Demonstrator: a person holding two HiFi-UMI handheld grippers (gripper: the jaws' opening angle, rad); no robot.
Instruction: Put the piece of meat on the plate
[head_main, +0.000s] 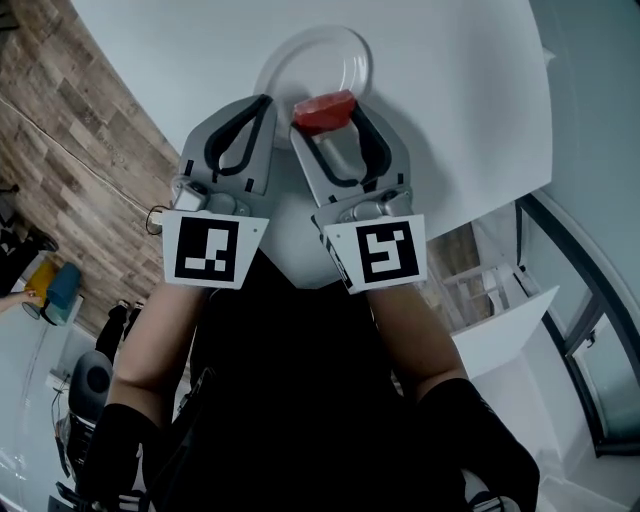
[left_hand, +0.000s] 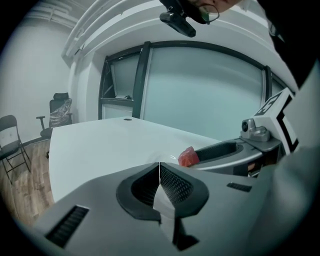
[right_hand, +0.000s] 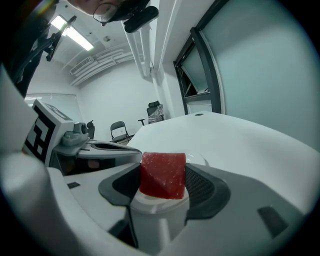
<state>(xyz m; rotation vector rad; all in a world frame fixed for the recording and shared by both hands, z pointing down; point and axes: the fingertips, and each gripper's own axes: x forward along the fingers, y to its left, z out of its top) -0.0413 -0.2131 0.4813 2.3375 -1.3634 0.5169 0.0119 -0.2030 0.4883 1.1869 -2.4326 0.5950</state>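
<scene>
Right gripper view gives me the grip itself: the right gripper (right_hand: 162, 181) is pinching the piece of meat (right_hand: 162, 174) across two opposite flat sides, one ribbed pad on each. The block stands proud of the pads, so its upper half is free.

I judge the meat to be a small, light block. Its faces are matt and slightly grainy, so it is probably not slippery, and its edges keep their shape under the squeeze. It may give a little, so I would use no more pressure than now. The flat sides already held are the right place to take it; a corner hold would let it twist.

Only the head view shows me the plate (head_main: 322, 62) properly, white on the white bench (head_main: 200, 60). The meat hangs over the plate's near edge. That view cannot tell me how high the meat is, and the right gripper view shows only a sliver of rim behind the block, so I cannot say whether it touches the plate.

Left gripper view adds that the left gripper (left_hand: 159, 174) has its jaws pressed together on nothing, just beside the right one.
</scene>
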